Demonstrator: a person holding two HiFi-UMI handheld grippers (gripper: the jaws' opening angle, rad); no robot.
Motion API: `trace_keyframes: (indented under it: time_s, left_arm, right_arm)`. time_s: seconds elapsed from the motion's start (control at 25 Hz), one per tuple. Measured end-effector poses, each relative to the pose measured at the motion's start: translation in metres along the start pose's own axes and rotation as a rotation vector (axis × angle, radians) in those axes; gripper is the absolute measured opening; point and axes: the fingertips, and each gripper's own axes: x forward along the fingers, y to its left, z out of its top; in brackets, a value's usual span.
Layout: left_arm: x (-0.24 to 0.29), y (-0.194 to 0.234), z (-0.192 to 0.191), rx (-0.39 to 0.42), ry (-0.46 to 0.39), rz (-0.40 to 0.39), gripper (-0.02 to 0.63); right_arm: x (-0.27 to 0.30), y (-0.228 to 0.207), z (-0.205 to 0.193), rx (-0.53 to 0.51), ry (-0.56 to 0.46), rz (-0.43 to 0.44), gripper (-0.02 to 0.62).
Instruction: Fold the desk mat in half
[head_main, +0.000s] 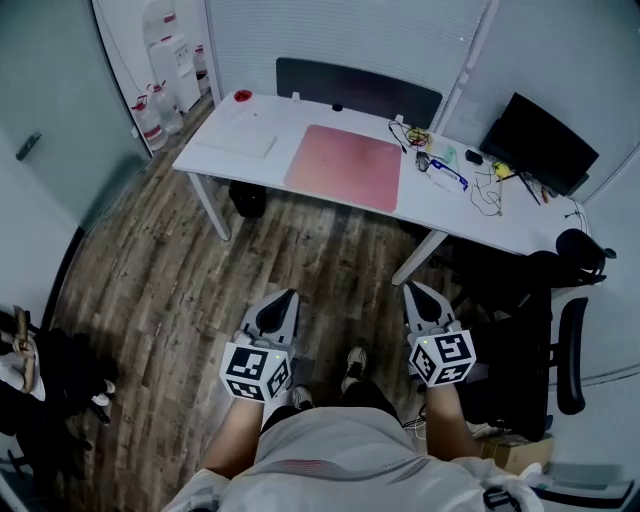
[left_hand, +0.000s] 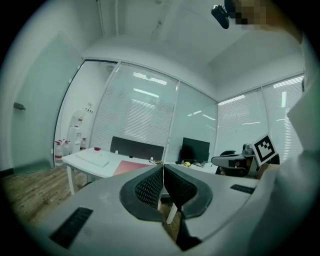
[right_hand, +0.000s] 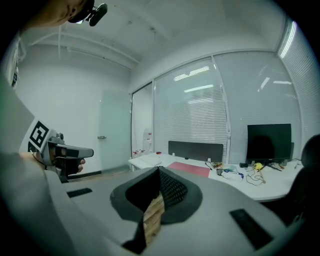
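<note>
A pink desk mat (head_main: 344, 166) lies flat and unfolded on the white desk (head_main: 260, 165), far ahead of me across the wood floor. The mat also shows as a thin pink strip in the left gripper view (left_hand: 129, 167) and in the right gripper view (right_hand: 189, 169). My left gripper (head_main: 279, 312) and right gripper (head_main: 421, 303) hang close to my body, well short of the desk. Both have their jaws closed together with nothing between them.
A white pad (head_main: 235, 141) and a small red object (head_main: 242, 96) lie on the desk's left end. Cables and small items (head_main: 455, 170) crowd its right part, near a black monitor (head_main: 540, 145). A black chair (head_main: 540, 340) stands at my right; water bottles (head_main: 150, 115) stand far left.
</note>
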Motion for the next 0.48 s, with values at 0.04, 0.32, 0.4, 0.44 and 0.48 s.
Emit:
trace_keyframes:
  time_s: [0.04,0.32,0.4,0.44,0.48]
  left_arm:
    - [0.005,0.003,0.001,0.002,0.001,0.002,0.015]
    - [0.057,0.020,0.012,0.023,0.009,0.024,0.015]
    - [0.078,0.023,0.019,0.035,0.012,0.027,0.017]
    - [0.090,0.025,0.023,0.039,0.011,0.030,0.016]
    - [0.102,0.027,0.028,0.042,0.008,0.033,0.015]
  right_arm:
    - [0.006,-0.002,0.000,0.001,-0.001,0.003,0.052]
    - [0.060,-0.036,0.010,0.009,-0.018,0.037,0.052]
    - [0.076,-0.053,0.017,0.015,-0.026,0.042,0.052]
    - [0.084,-0.062,0.020,0.017,-0.030,0.044,0.052]
    - [0.092,-0.071,0.023,0.018,-0.032,0.045,0.052]
